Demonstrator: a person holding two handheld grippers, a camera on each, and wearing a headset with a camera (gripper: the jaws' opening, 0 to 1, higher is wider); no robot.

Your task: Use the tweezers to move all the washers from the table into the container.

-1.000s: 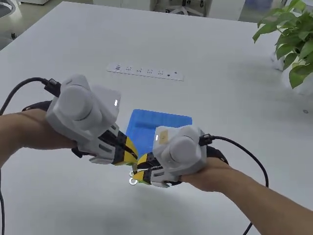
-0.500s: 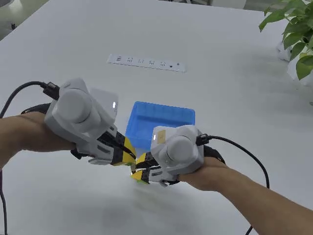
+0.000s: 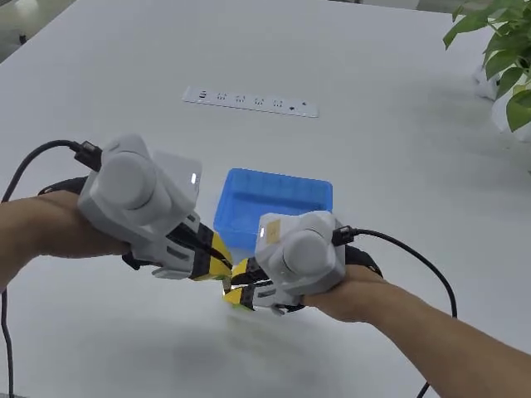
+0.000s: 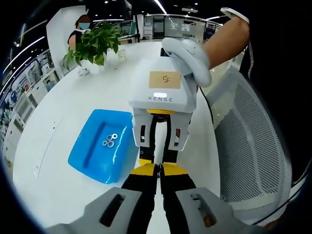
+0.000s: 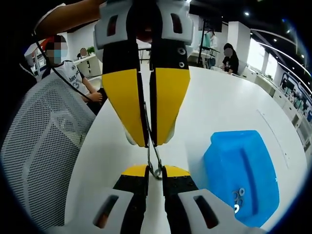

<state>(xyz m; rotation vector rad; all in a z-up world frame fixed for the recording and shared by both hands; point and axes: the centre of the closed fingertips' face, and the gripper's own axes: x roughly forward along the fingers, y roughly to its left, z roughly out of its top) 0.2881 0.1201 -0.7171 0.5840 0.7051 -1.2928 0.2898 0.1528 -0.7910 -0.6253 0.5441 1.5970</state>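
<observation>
From the head view, my two gripper bodies cover the spot where the jaws meet, so I can't make out the tweezers there. My left gripper (image 3: 217, 264) and right gripper (image 3: 239, 292) point at each other tip to tip, low over the white counter (image 3: 373, 124) and just in front of the blue container's (image 3: 274, 199) near edge.

In the right gripper view the tweezers (image 5: 153, 157) show as thin metal arms. They run down from between my left gripper's broad yellow pads, which are pressed together on them. Their lower end sits in the narrow slit between my right gripper's own jaws, which are closed on it. A small ring shape lies at that lower end, too small and too crowded by the jaws to tell whether it is a washer.

The washers (image 4: 109, 141) I can be sure of lie in a small cluster on the container's floor, off to the side of both grippers.
</observation>
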